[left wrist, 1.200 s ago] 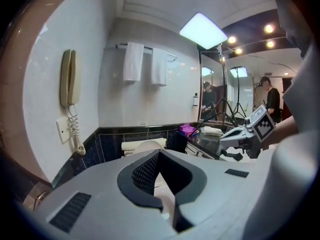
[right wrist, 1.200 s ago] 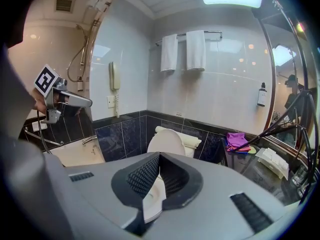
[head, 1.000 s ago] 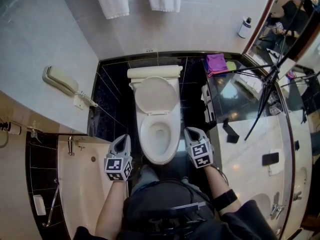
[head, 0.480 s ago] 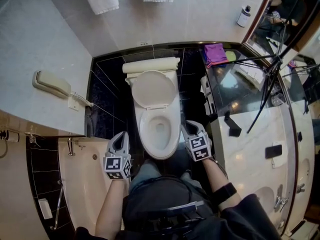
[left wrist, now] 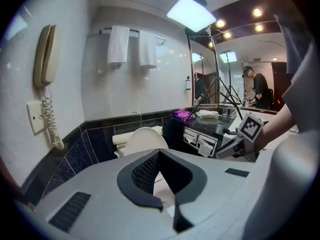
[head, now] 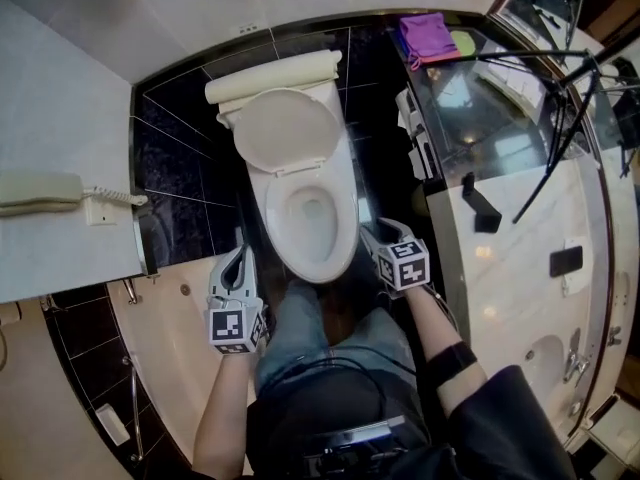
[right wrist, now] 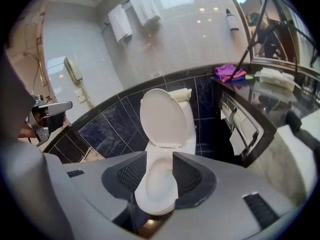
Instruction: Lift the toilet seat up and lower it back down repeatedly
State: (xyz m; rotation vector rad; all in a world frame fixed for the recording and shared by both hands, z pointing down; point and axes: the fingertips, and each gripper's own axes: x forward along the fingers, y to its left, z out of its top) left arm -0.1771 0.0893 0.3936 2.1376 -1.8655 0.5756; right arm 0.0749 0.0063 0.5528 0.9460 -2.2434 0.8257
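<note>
Black-tiled bathroom wall (right wrist: 110,124) behind white toilet (head: 305,208), lid (head: 285,133) upright

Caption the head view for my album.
Person facing a lid-up toilet; shut left tongs and just-opened, empty right tongs flank it.

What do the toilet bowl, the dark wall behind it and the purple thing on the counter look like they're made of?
The toilet bowl looks like glazed ceramic: smooth, cream-white, with a soft sheen. The dark wall looks like polished stone or stone-look tile: glossy black, pale veins, thin joint lines. The purple thing is most likely fabric, perhaps a folded cloth: matte, with soft creases.
</note>
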